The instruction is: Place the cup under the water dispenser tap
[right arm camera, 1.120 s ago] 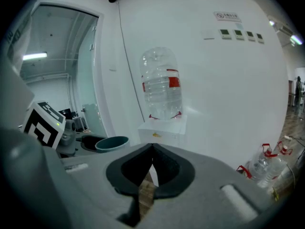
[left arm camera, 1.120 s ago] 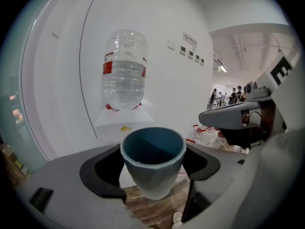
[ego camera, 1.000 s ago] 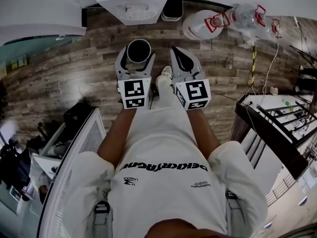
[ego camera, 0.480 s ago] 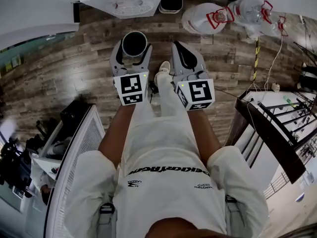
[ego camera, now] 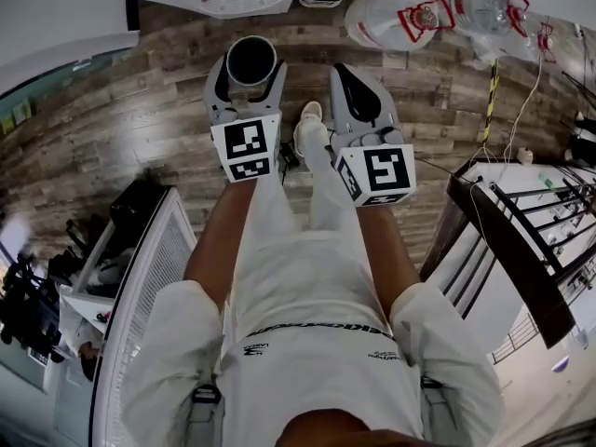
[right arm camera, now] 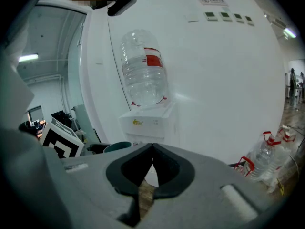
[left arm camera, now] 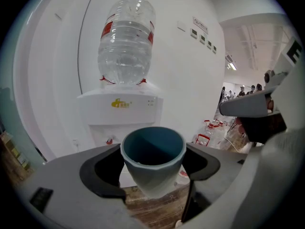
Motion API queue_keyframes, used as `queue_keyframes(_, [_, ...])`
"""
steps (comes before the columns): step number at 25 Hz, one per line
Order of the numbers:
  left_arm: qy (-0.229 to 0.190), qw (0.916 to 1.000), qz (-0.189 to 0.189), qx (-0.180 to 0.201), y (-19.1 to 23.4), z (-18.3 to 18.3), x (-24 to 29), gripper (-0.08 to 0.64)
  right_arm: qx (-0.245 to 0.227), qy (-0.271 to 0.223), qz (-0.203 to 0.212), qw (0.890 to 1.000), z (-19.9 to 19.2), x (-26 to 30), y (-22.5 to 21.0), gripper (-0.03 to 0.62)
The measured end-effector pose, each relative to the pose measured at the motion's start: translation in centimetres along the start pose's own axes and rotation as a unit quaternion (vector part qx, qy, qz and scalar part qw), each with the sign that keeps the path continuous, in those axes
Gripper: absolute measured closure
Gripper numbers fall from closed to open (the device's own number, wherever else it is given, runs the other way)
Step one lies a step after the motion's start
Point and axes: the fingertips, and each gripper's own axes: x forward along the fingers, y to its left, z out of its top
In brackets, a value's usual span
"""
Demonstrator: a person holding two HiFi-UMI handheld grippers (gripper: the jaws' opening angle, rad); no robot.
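mid-approach, cup (left arm camera: 152, 149) clamped in left gripper (left arm camera: 153, 152), right gripper (right arm camera: 151, 168) pinched empty, next lining up under dispenser tap (left arm camera: 109, 140).

The blue-grey cup (left arm camera: 153, 162) is upright at lower centre (empty, mouth upward), apart from the white water dispenser (left arm camera: 119, 109) and its small red tap (left arm camera: 109, 140) behind.

Cup (left arm camera: 153, 168) matt blue plastic; floor (ego camera: 140, 110) wood-look planks; dispenser (left arm camera: 119, 112) glossy white plastic; bottle (left arm camera: 126, 42) clear plastic.
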Motion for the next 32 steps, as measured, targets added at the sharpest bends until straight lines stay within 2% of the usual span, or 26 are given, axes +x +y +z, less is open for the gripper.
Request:
queue_keyframes(11, [0.005, 0.9999, 0.011, -0.006, 0.8, -2.9, 3.7, 0.195, 0.026, 0.009, -0.01, 1.0, -3.9, 1.9, -1.2, 0.594])
queue_keyframes(24, [-0.004, 0.9997, 0.023, 0.009, 3.5, -7.9, 13.3, 0.193, 0.033, 0.021, -0.022, 0.999, -8.2, 5.4, -3.7, 0.594])
queue_keyframes(32, [-0.028, 0.9989, 0.032, 0.017, 5.0, -10.7, 19.0, 0.193, 0.025, 0.027, -0.016, 0.999, -10.1, 7.1, -4.6, 0.594])
